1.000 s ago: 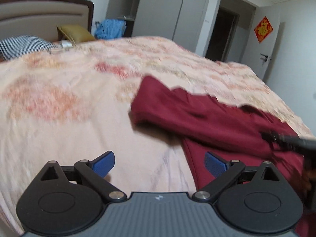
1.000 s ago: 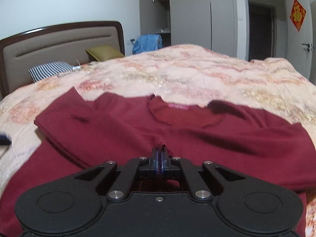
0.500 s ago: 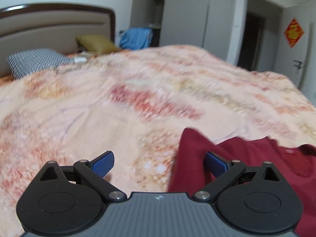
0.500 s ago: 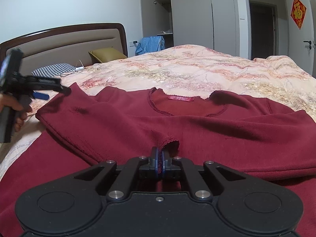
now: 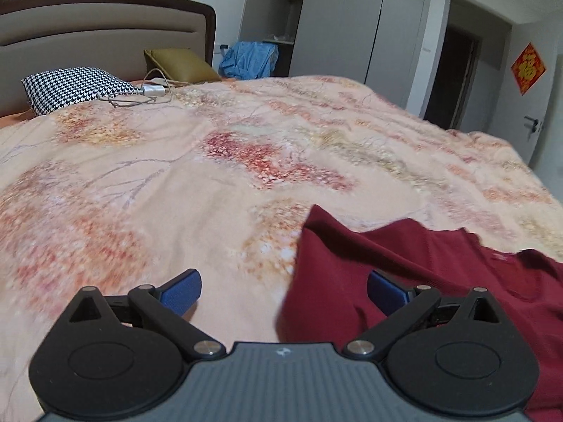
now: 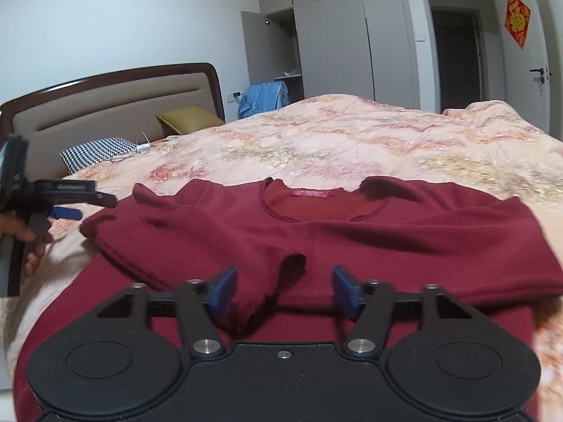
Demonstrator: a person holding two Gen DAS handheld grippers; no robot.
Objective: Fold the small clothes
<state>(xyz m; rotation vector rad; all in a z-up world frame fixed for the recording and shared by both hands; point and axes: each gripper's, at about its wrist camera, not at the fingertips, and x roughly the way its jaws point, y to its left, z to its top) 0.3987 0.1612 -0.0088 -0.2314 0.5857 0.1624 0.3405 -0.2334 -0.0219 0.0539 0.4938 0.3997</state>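
On the left, the left gripper has drawn back to the edge of the dark red long-sleeved knit top, jaws spread and empty, one blue pad over bare quilt and the other over the cloth. Further right, the right gripper is opening its jaws; the sleeve cuff it pinched a moment ago lies loose between the pads, laid across the chest. That sleeve fold looks finished, so a body fold likely comes next. The top lies flat on the peach floral quilt of the bed; beyond stand a brown-framed padded headboard, a houndstooth pillow and grey wardrobes.
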